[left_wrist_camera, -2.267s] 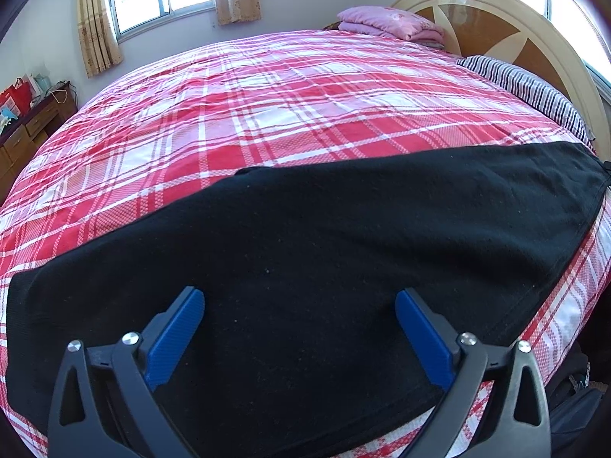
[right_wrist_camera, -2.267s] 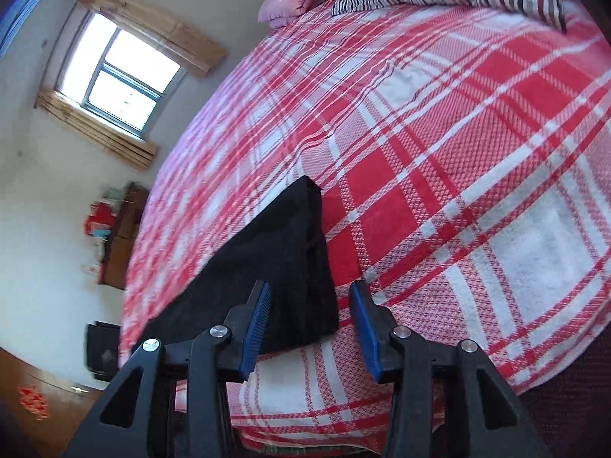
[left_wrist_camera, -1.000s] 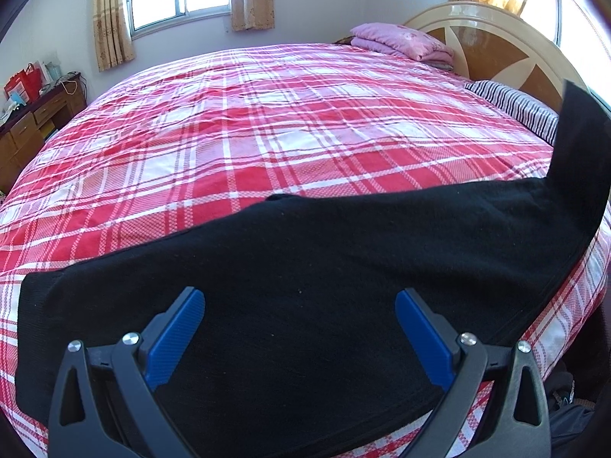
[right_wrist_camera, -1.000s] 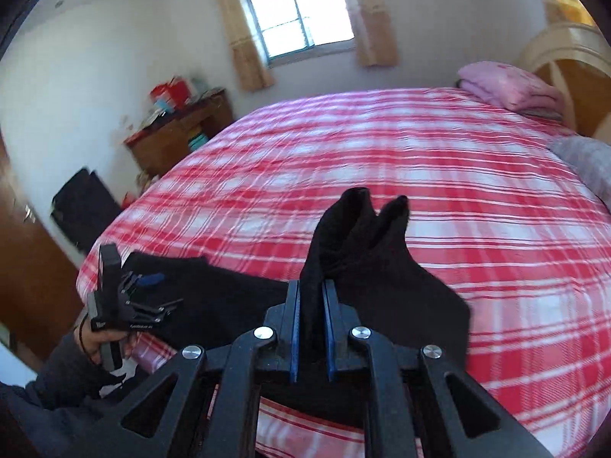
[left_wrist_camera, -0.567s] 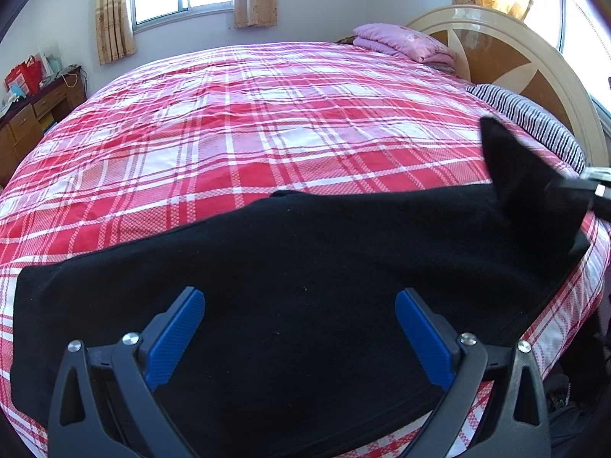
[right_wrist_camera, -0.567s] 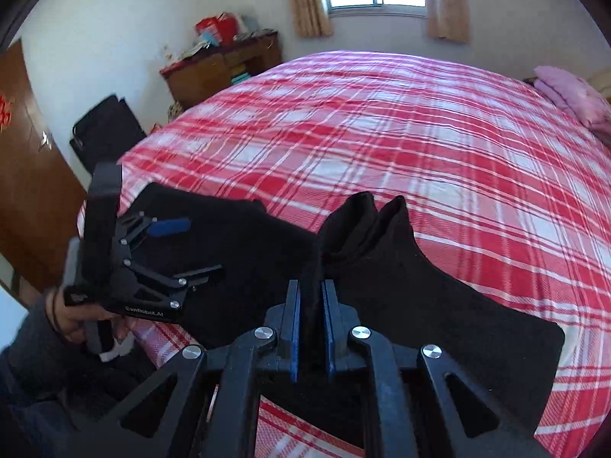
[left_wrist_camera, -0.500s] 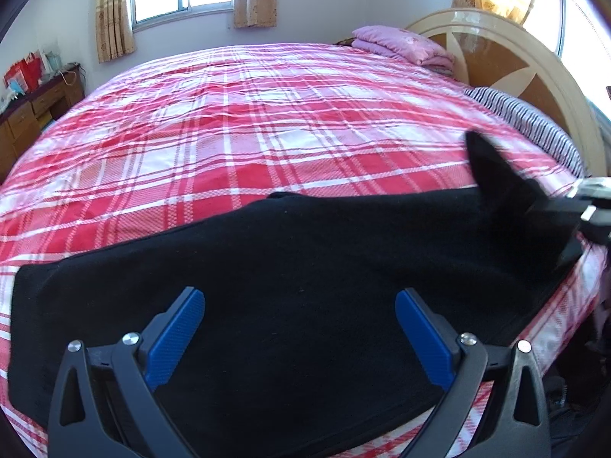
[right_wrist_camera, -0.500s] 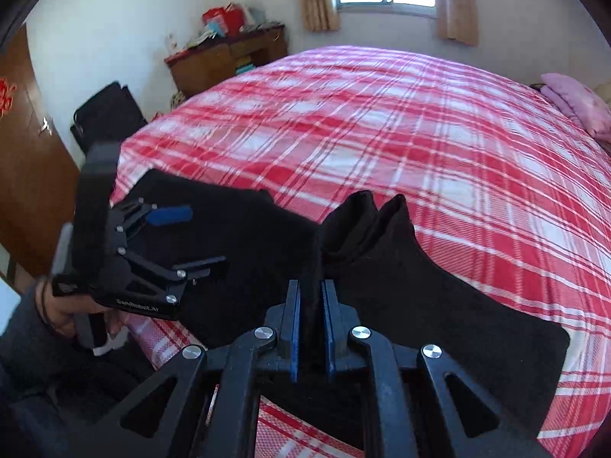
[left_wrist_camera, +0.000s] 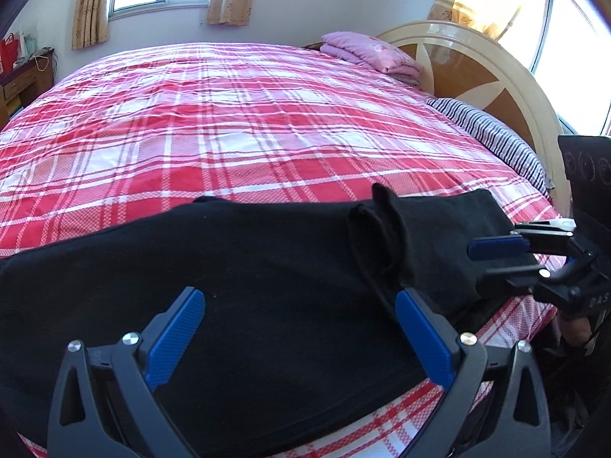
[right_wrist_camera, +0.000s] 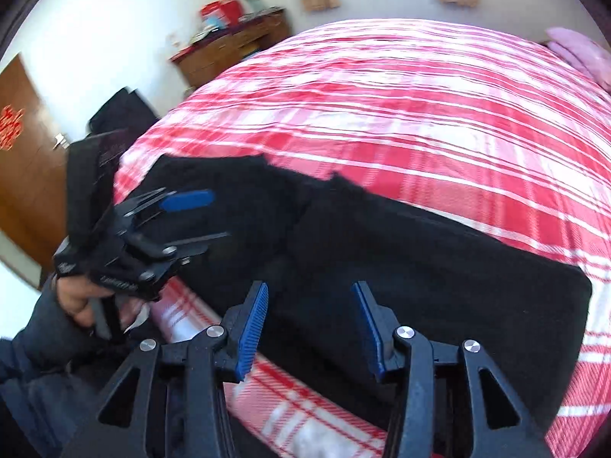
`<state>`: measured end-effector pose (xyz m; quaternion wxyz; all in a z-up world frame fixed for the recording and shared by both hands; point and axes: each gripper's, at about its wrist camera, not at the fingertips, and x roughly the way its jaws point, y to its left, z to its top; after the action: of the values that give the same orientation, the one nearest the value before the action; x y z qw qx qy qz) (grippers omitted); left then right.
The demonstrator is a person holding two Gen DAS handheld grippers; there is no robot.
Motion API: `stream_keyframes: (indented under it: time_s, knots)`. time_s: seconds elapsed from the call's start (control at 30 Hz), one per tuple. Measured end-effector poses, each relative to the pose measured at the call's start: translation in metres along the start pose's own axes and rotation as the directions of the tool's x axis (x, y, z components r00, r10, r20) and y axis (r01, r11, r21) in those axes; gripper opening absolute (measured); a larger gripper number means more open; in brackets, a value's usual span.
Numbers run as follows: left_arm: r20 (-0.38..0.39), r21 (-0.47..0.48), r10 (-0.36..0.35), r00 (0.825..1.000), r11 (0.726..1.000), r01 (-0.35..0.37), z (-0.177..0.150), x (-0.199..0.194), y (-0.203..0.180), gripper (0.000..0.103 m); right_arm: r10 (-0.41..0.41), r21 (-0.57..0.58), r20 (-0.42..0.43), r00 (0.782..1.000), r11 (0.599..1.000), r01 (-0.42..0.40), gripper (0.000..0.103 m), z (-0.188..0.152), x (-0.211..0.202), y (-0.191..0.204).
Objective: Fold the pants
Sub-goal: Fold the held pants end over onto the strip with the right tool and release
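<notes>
Black pants (left_wrist_camera: 267, 290) lie along the near edge of the red plaid bed (left_wrist_camera: 236, 129). Their right end is folded back over the middle, with a bunched ridge (left_wrist_camera: 382, 229) standing up. My left gripper (left_wrist_camera: 299, 328) is open and empty, low over the pants. My right gripper (right_wrist_camera: 311, 322) is open and empty just above the folded part (right_wrist_camera: 420, 263). The right gripper also shows in the left wrist view (left_wrist_camera: 496, 263), and the left gripper shows in the right wrist view (right_wrist_camera: 191, 217), held in a hand.
A pink folded blanket (left_wrist_camera: 370, 55) and a striped pillow (left_wrist_camera: 492, 137) lie by the headboard (left_wrist_camera: 477, 72). A wooden dresser (right_wrist_camera: 233, 45) stands by the far wall. A wooden door (right_wrist_camera: 19, 141) and a black bag (right_wrist_camera: 118, 110) are at the left.
My right gripper carried the pant end leftward over the pants, then opened and let it go. The end now lies folded over. My left gripper stayed open.
</notes>
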<state>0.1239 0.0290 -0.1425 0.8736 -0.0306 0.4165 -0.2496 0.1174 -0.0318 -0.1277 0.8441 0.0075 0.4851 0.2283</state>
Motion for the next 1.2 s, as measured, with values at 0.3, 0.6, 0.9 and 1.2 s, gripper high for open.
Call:
stream_keyframes:
  time_s: [0.3, 0.6, 0.9, 1.2]
  knots:
    - [0.004, -0.040, 0.023, 1.000, 0.999, -0.022, -0.003, 0.000, 0.013, 0.103, -0.008, -0.052, -0.002, 1.000, 0.999, 0.008, 0.048, -0.004, 0.025, 0.030]
    - [0.014, -0.093, 0.029, 0.999, 0.995, -0.027, -0.005, -0.003, 0.027, 0.103, -0.106, -0.126, 0.007, 0.994, 0.986, 0.106, 0.005, -0.013, 0.030, 0.050]
    - [0.015, -0.071, -0.010, 1.000, 0.997, 0.011, -0.006, 0.000, 0.018, 0.103, -0.095, -0.155, -0.005, 0.996, 0.984, 0.093, 0.006, -0.022, 0.047, 0.053]
    - [-0.040, -0.036, -0.171, 0.985, 0.985, 0.169, 0.008, 0.018, -0.017, 0.100, -0.116, -0.168, 0.028, 0.993, 0.979, 0.119, 0.049, -0.030, -0.018, 0.022]
